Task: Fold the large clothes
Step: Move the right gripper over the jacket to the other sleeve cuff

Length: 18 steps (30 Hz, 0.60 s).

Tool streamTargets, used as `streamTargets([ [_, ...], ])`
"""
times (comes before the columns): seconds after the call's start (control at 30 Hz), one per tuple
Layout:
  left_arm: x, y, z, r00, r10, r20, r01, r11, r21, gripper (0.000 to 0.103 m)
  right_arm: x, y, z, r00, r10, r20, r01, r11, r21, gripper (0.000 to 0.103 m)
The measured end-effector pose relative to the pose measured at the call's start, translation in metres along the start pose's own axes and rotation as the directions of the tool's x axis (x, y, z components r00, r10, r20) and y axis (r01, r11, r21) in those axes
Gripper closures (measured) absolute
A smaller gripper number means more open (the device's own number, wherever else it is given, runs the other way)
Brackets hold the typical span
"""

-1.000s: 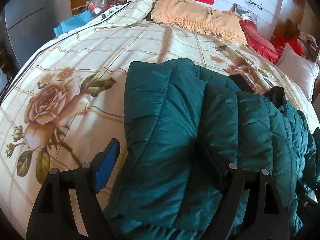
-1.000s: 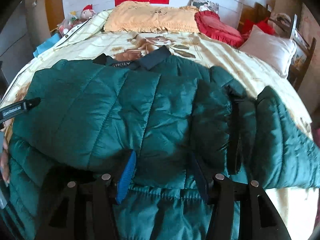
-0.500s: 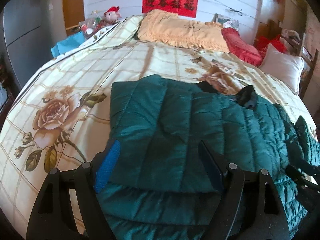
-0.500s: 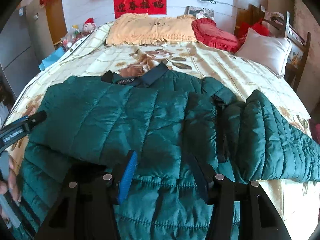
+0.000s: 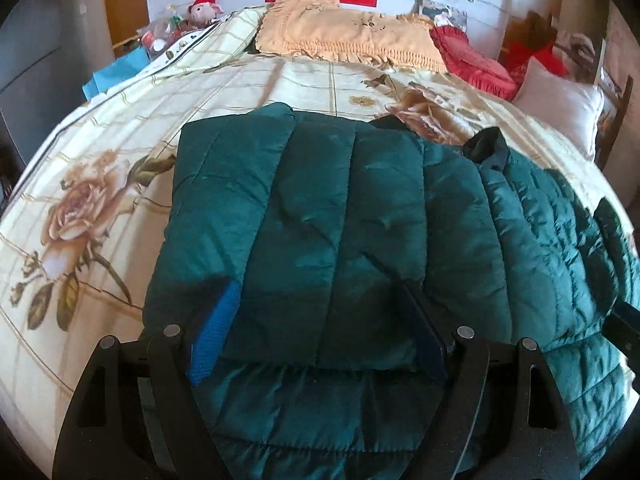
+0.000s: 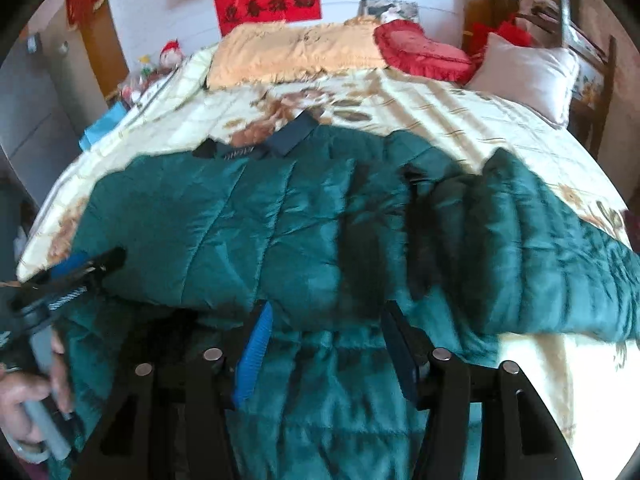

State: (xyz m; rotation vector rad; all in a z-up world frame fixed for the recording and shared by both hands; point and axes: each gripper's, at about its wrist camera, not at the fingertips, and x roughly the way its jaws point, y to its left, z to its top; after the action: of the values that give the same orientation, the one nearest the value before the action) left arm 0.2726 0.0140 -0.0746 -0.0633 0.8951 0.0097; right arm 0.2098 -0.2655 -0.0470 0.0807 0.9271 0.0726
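One glossy, quilted green jacket lies on floral bedspread.

Jacket lies on bed, pillows behind it.

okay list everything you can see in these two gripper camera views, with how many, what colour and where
puffer jacket: one, dark green, spread on the bed, left sleeve folded over its body
bedspread: one, cream with brown roses, covering the bed
pillow cover: one, peach, at the head
cushion: one, red, beside it
pillow: one, white, far right
banner: one, red, on the wall
plush toy: one, red hat, far left corner
left gripper: jaws open, over the jacket
right gripper: jaws open, over the jacket hem
left hand: holding the left gripper's handle
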Motion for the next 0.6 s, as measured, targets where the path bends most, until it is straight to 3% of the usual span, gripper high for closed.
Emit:
streamTargets([
  [0.03,-0.002,0.002,0.0,1.0,-0.01,0.0,0.01,1.0,-0.016,0.022,-0.006,-0.006,0.0,1.0,-0.004,0.007,0.004,1.0,0.008,0.036],
  [0.37,-0.036,-0.004,-0.007,0.998,-0.028,0.056,0.029,0.999,-0.019,0.022,-0.053,-0.094,-0.009,0.991,-0.112,0.071,0.103,0.988,0.119,0.036],
  [0.6,-0.045,-0.003,-0.01,0.997,-0.054,0.049,0.056,0.998,-0.035,0.022,-0.059,-0.194,-0.026,0.963,-0.268,0.022,0.251,0.925,0.285,0.035],
])
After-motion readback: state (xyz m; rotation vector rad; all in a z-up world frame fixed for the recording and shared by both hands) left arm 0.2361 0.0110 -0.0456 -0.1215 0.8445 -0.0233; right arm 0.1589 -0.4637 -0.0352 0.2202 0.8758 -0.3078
